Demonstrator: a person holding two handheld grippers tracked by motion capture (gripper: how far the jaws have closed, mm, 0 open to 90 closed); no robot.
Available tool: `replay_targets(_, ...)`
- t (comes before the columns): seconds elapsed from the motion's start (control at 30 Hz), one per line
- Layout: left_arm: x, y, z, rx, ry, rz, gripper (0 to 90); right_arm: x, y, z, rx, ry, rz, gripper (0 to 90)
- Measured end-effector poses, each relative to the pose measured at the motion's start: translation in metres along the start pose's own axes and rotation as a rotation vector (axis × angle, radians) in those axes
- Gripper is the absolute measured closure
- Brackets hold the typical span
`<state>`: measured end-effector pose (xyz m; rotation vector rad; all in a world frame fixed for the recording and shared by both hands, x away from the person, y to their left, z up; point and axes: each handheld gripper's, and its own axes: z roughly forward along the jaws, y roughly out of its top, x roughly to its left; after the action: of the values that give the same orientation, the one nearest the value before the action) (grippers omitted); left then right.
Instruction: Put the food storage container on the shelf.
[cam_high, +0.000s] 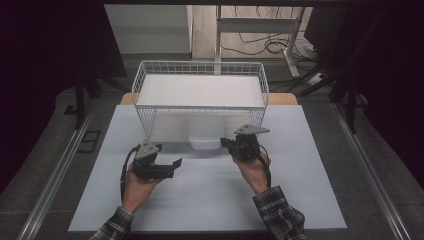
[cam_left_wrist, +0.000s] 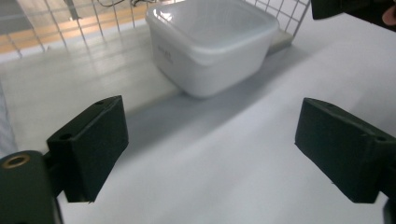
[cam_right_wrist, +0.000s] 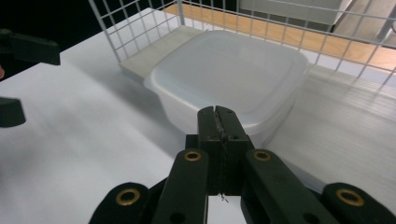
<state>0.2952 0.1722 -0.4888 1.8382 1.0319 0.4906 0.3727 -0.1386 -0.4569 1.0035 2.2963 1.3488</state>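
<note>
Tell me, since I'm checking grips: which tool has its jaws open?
The left tool, jaws spread wide with nothing between; the right tool is shut by the lidded plastic container.

No text, label, brand or number can be read here; the white plastic box (cam_left_wrist: 212, 44) bears a faint embossed mark on its side, too blurred to make out.

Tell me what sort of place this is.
Likely a lab or workshop bench set up for recording handling work. A white board covers the table, a white wire shelf stands on it, and loose cables lie by a desk frame behind.
</note>
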Motion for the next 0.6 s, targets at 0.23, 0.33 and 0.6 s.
replay_targets(0.23,-0.01,-0.025,-0.025,0.018,0.007,0.009,4.0,0.012,-0.006,-0.002,0.003,0.034,-0.014,89.0)
replay_targets(0.33,-0.015,-0.034,-0.033,0.018,0.016,0.015,2.2,0.016,-0.01,0.001,0.016,0.051,-0.019,89.0)
replay_targets(0.6,-0.031,-0.059,-0.058,0.012,0.045,0.067,0.1,0.024,-0.019,0.018,0.06,0.055,-0.051,88.9)
